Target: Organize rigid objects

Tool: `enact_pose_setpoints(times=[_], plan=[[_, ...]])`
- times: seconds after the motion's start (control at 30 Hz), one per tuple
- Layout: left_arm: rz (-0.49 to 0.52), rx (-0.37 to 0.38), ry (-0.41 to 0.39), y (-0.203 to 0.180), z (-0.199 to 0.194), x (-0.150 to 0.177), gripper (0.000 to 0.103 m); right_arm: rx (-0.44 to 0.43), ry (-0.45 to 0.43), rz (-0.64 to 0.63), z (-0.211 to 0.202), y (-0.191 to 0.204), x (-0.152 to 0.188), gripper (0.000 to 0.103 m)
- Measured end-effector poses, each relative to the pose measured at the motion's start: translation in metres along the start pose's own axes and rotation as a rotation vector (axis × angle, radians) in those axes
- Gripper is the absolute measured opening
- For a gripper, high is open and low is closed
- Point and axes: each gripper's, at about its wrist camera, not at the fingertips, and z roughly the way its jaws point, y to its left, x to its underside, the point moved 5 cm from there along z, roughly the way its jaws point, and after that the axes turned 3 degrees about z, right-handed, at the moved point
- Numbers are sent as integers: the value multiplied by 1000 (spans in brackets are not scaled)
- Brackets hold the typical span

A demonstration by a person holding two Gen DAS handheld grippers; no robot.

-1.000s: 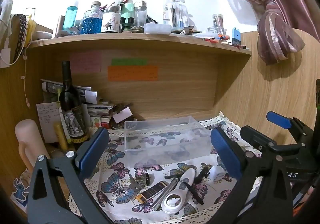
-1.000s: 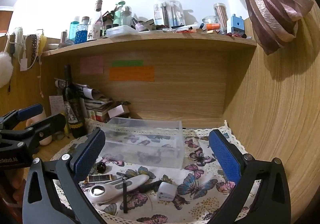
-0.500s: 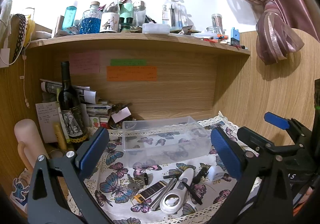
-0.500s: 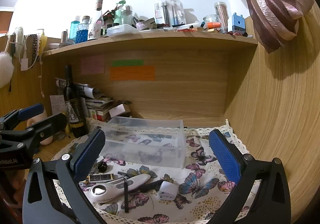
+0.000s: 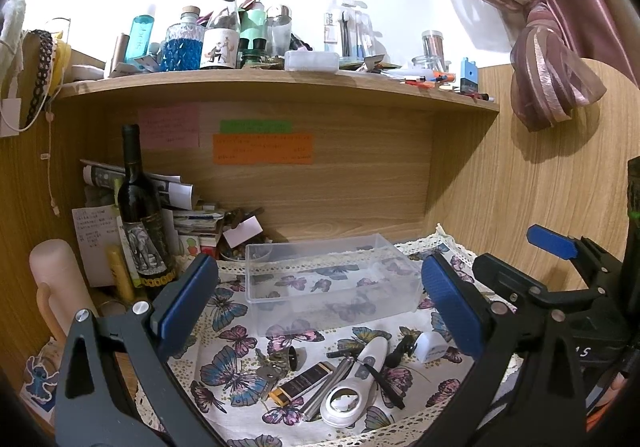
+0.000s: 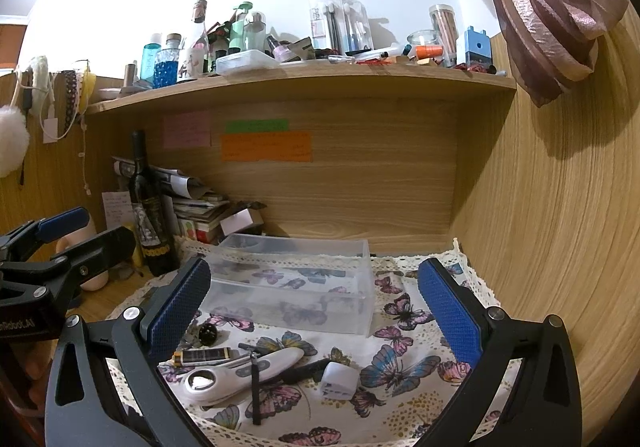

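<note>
Left wrist view: left gripper [image 5: 318, 301] spread wide, blue pads bare, holding nothing. Clear plastic bin [image 5: 328, 275] sits dead ahead between the fingers, on the butterfly cloth [image 5: 228, 367], open top, nothing visible inside. Below the bin, nearer the gripper: white handheld magnifier [image 5: 354, 387], black-and-gold lighter [image 5: 302, 379], keys [image 5: 272, 369], small white charger block [image 5: 431, 346] toward the right finger. Items lie bunched, some touching. Wine bottle [image 5: 142, 215] stands upright to the left, just off the cloth, paper stack behind it. Wood back wall is close behind the bin; shelf overhead caps the height. Right gripper [image 5: 560, 271] shows at the right edge, beside the cloth.

Right wrist view: right gripper [image 6: 314, 307] also spread wide, holding nothing. Bin [image 6: 296, 283] ahead, slightly left of centre. Magnifier [image 6: 240, 371] and charger block [image 6: 340, 379] lie below between the fingers; a thin black rod [image 6: 255, 387] crosses the magnifier handle. Wood side panel is tight to the right finger; bare cloth to the right of the charger. Left gripper [image 6: 60, 239] shows at left edge.

Versus 0.5 s ago: framing nearly identical in both views, slight drift only; no object has shifted, both grippers' spread unchanged.
</note>
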Motion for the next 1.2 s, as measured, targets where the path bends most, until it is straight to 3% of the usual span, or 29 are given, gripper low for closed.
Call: enact_pose_setpoints(times=[1.2], plan=[[-2,4,-10,3,-3,-4,103,-2,3,4,-2,3,-2,103]])
